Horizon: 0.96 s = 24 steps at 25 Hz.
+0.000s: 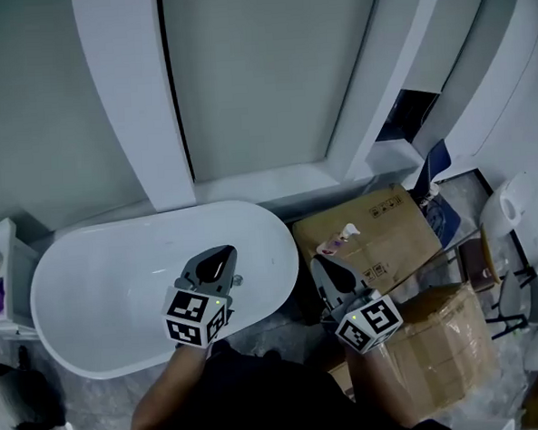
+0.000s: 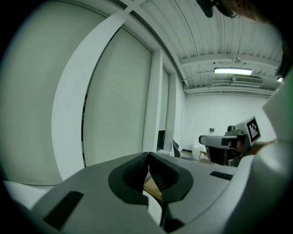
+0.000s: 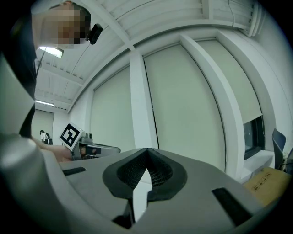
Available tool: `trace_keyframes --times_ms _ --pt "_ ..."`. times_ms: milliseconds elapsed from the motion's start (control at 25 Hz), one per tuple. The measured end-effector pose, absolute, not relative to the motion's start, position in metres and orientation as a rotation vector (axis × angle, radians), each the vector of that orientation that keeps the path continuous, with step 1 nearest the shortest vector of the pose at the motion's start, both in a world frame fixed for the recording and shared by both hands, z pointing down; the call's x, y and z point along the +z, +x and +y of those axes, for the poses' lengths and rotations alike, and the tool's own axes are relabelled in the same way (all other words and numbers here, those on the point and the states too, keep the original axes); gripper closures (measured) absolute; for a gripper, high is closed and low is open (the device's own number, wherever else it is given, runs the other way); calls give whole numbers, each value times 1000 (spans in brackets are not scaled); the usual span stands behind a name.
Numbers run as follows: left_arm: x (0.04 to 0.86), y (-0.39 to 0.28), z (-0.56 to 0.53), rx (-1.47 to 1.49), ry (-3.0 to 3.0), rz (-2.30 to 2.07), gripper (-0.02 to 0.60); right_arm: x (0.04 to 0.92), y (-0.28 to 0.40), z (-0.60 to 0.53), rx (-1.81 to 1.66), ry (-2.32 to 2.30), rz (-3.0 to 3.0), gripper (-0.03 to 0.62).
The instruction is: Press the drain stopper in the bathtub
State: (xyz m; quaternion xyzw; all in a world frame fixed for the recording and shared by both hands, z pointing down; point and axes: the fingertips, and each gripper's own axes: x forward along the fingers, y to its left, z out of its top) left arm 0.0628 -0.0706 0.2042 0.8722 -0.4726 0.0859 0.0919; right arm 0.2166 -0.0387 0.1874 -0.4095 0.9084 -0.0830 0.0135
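- Pale window panels (image 1: 251, 74) set between white frames fill the background, above a grey floor.
- We see the white oval bathtub (image 1: 110, 292) at lower left, lying along that wall.
- Cardboard boxes (image 1: 384, 239) sit just right of the tub.
- Our left gripper (image 1: 219, 256) hangs over the tub's right half, jaws pressed together at the tips and holding nothing (its own view shows this plainly).
- Our right gripper (image 1: 331, 267) hovers outside the tub, over the boxes' edge, jaws likewise closed and empty.
- We cannot make out the drain stopper inside the tub.
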Motion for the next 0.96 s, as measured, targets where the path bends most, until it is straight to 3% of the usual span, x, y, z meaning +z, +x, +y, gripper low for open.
trace_keyframes --times_ms 960 --pt "193 74 -54 277 2538 -1557 566 176 223 -37 -194 -1149 2858 583"
